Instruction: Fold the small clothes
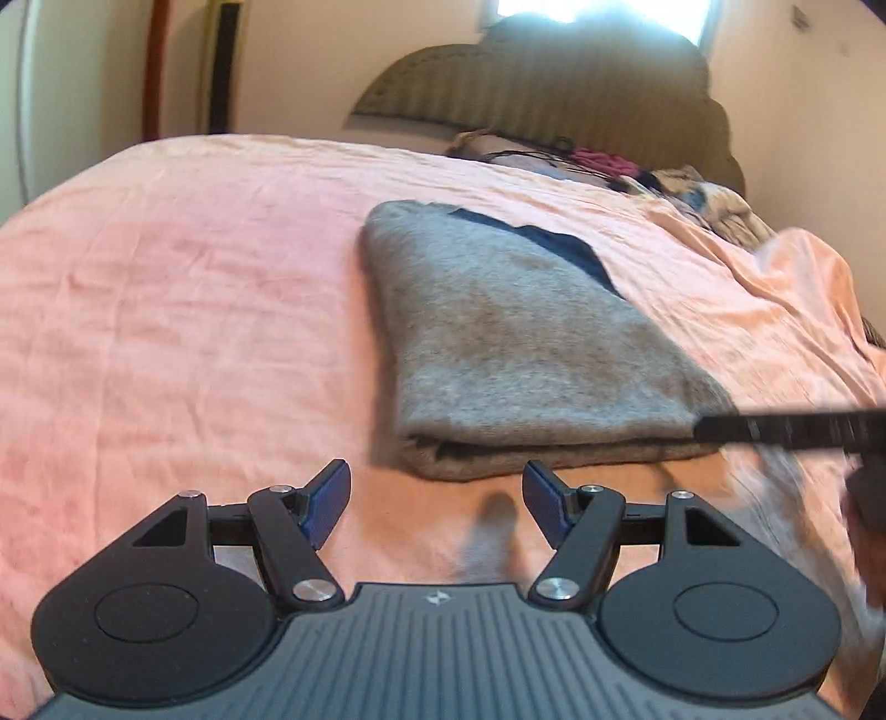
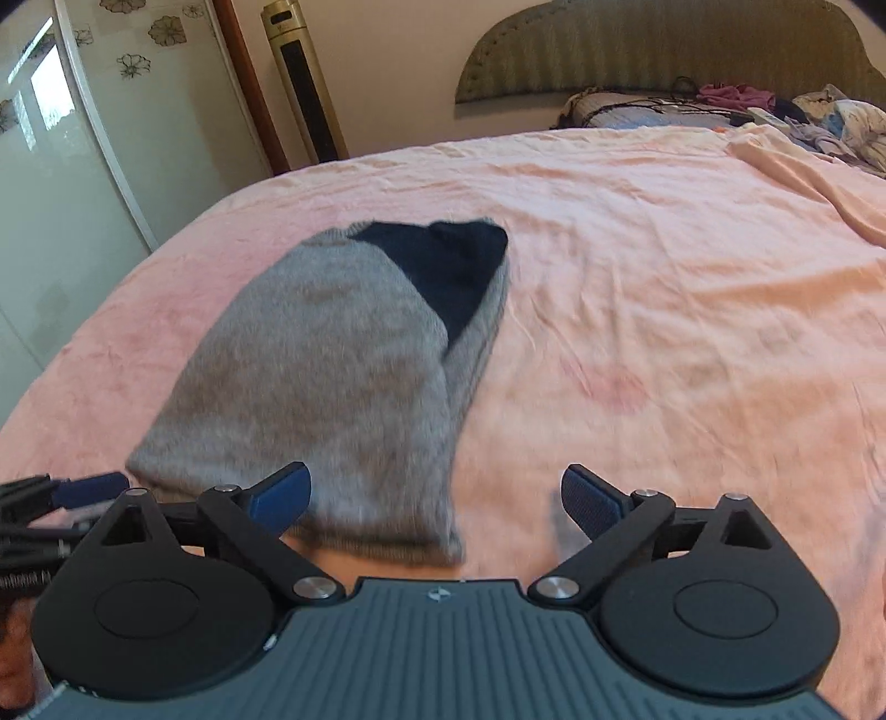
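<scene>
A folded grey knit garment point(image 1: 531, 343) with a dark navy part point(image 1: 559, 243) lies flat on the pink bed sheet point(image 1: 194, 310). In the left wrist view my left gripper point(image 1: 437, 498) hovers just short of the garment's near folded edge, open, with only sheet between its blue pads. A black finger of the right gripper point(image 1: 786, 429) reaches in at the garment's near right corner. In the right wrist view the garment point(image 2: 315, 376) runs away to the upper right, its navy part point(image 2: 448, 266) at the far end. My right gripper point(image 2: 437, 498) stands wide open over the near end and grips nothing.
A padded headboard point(image 2: 664, 50) and a heap of mixed clothes point(image 2: 830, 122) are at the far end of the bed. A gold tower fan point(image 2: 304, 83) and a glass wardrobe door point(image 2: 66, 166) stand at the left. A loose fold of sheet point(image 1: 803, 288) rises at the right.
</scene>
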